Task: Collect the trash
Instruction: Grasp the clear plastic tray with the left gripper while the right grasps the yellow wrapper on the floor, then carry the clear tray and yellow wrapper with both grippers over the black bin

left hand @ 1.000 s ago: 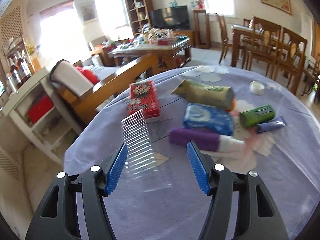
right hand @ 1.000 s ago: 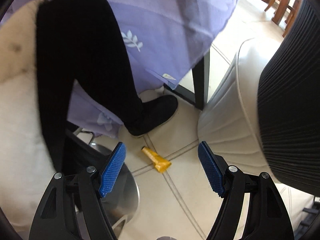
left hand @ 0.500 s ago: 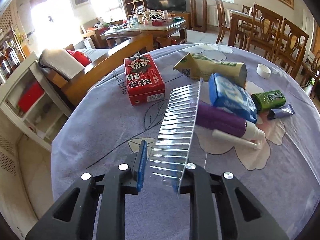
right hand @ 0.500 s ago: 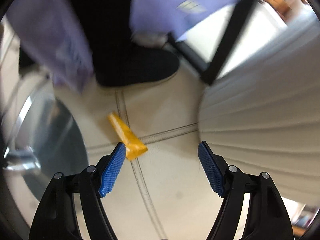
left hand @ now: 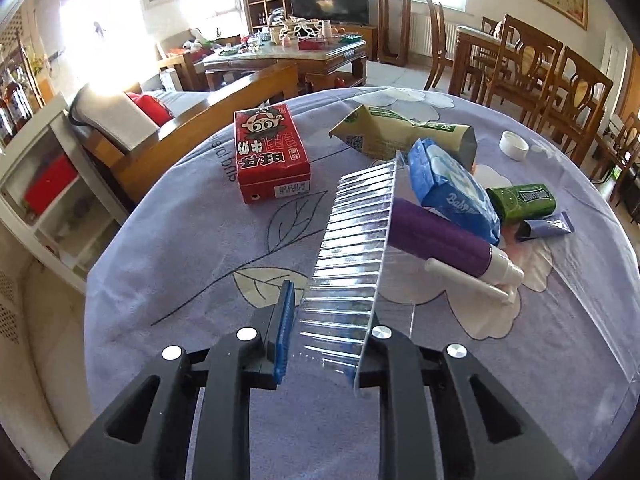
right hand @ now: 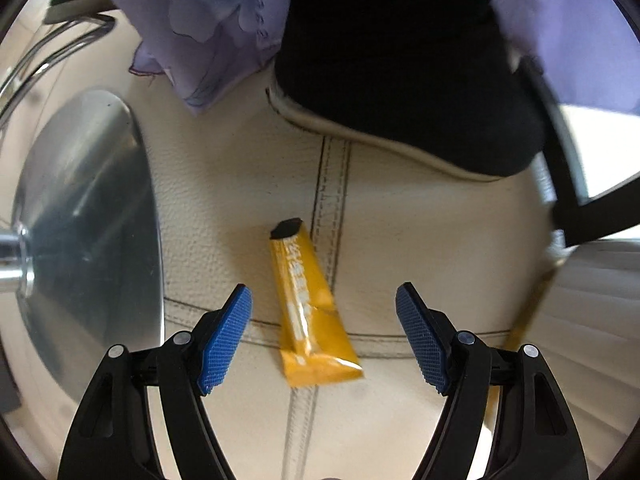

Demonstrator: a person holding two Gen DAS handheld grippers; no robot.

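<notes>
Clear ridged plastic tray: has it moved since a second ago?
Yes. The clear ridged plastic tray has tipped up off the purple tablecloth, now tilted, pinched in the left gripper.

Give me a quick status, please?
Left tongs shut on clear tray. Right tongs open over yellow tube on floor. Nothing in the way.

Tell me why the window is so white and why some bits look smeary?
Left wrist view: sunlight through the bright window washes that corner out to white, and the lens bends the round purple-clothed table. Right wrist view: the hanging purple cloth and black shoe at the top look smeared, while the flattened yellow tube stays fairly sharp.
</notes>
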